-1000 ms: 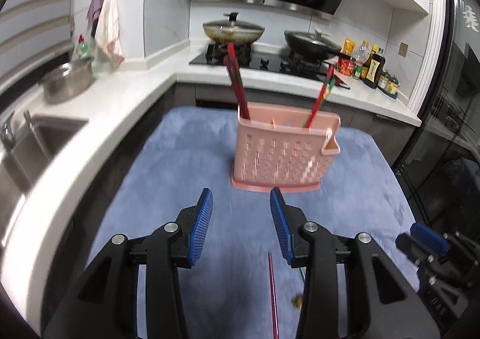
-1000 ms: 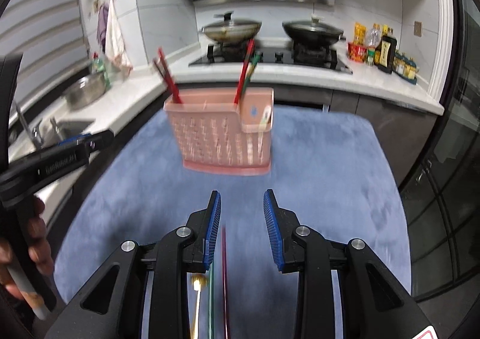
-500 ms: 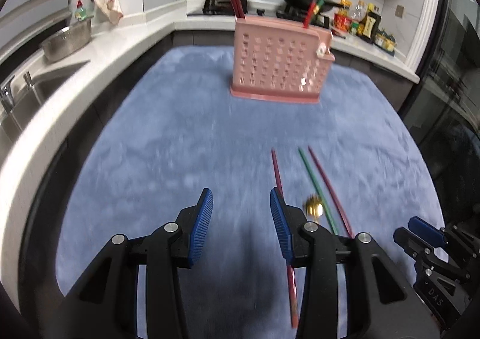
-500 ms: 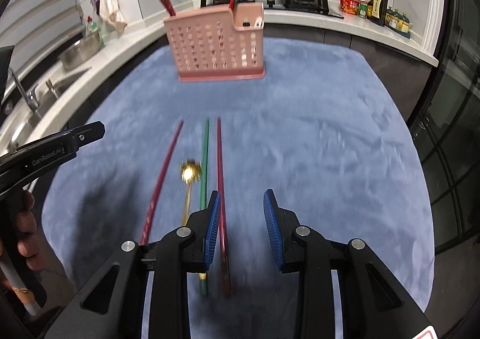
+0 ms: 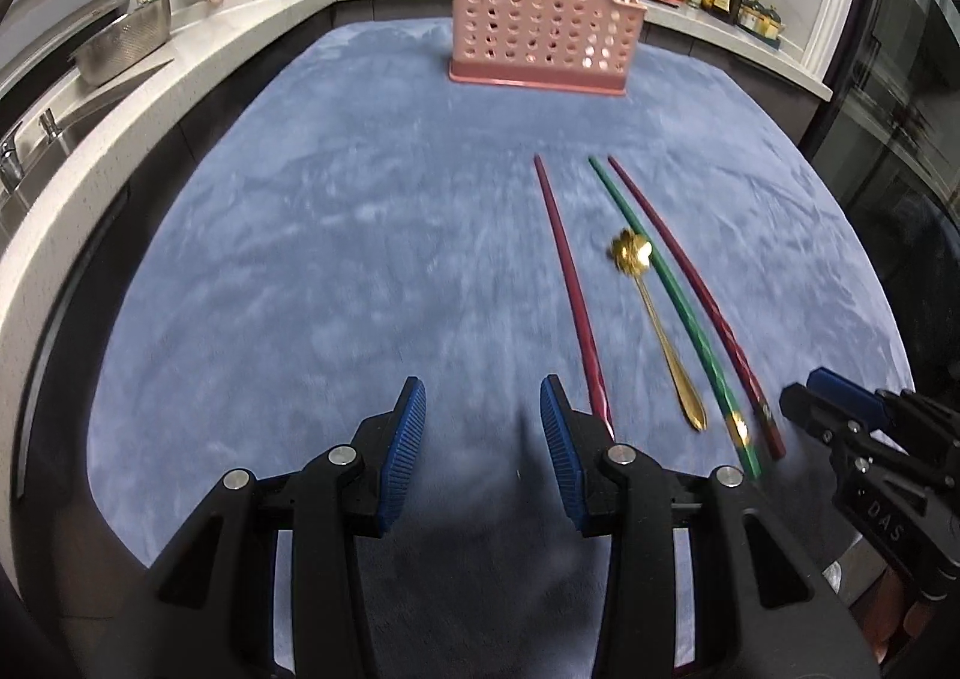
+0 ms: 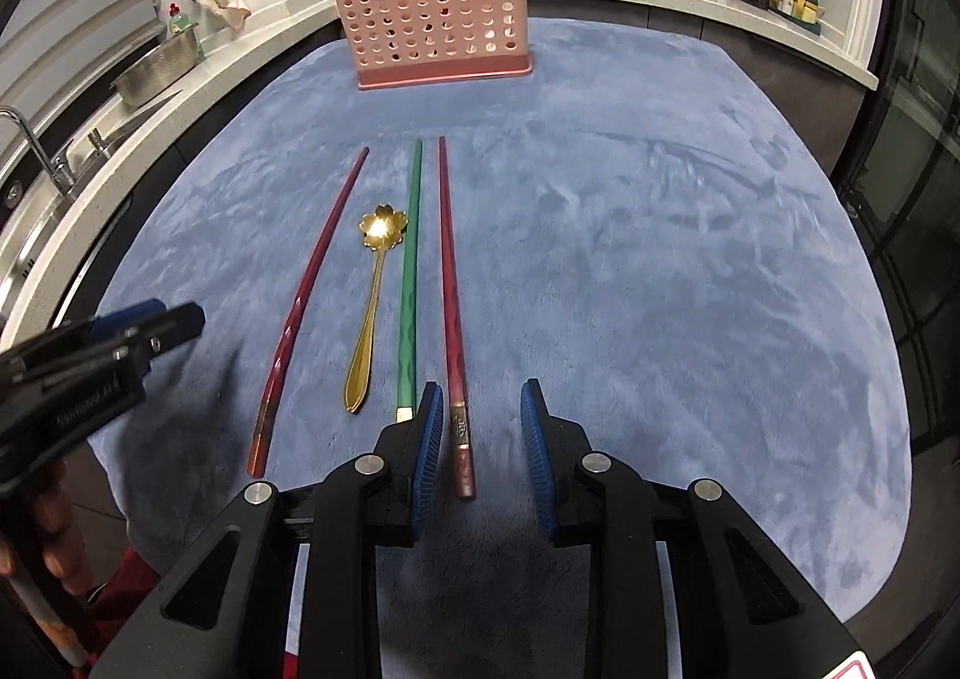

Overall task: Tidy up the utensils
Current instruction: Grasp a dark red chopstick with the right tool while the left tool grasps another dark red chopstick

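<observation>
We are at the picking step. Our right gripper (image 6: 482,427) has just been closing a little; its jaws stand apart around the butt of the red chopstick (image 6: 449,283), not pressing it. Our left gripper (image 5: 483,427) is half open and empty, beside the dark red chopstick (image 5: 567,283). The green chopstick (image 6: 409,283) and the gold spoon (image 6: 372,295) lie between, near the blue mat's (image 6: 660,259) near edge; the pink holder (image 6: 435,33) stands at the far edge. Next we should lower and close.

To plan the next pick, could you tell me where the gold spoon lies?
The gold spoon lies flat on the blue mat, between the leftmost red chopstick and the green chopstick.
</observation>
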Tool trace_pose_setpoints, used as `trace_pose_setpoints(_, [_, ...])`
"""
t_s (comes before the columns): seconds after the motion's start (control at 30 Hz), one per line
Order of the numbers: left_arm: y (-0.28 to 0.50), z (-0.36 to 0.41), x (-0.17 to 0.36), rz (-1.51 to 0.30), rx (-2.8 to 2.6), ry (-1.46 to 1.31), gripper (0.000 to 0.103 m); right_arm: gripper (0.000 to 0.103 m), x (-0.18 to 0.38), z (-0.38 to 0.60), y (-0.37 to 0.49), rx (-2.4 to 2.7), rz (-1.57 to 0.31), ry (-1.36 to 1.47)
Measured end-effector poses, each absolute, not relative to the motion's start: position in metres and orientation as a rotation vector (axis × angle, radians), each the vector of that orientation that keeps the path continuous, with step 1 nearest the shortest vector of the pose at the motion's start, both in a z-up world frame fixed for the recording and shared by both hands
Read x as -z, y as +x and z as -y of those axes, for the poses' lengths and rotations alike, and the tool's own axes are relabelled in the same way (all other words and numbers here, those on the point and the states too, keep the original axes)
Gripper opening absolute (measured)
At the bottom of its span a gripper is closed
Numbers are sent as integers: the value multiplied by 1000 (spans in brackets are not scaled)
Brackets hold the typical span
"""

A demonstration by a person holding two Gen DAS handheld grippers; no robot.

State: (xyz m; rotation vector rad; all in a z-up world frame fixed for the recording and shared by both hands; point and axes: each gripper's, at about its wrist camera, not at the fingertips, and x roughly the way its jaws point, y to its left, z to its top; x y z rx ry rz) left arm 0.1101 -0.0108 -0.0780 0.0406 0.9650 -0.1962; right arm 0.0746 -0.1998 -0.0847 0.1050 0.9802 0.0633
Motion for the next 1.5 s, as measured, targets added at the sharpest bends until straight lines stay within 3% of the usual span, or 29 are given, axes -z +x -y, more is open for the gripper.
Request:
trace_pose_setpoints(0.57, [89, 31, 95, -1013, 284, 73, 38, 8, 105, 194, 72, -79, -1033, 117])
trace_pose_setpoints(0.67, [86, 34, 95, -1005, 296, 75, 51, 8, 106, 194, 72, -79, -1033, 119])
trace_pose_setpoints(0.97, [86, 41, 103, -1027, 308, 81, 52, 8, 106, 194, 72, -78, -1034, 123])
trace_pose_setpoints(1.37, [89, 43, 110, -1026, 288, 93, 47, 8, 107, 193, 72, -78, -1034, 124])
trace_pose_setpoints(1.5, [88, 43, 111, -1020, 290, 97, 37, 8, 107, 193, 72, -78, -1035, 123])
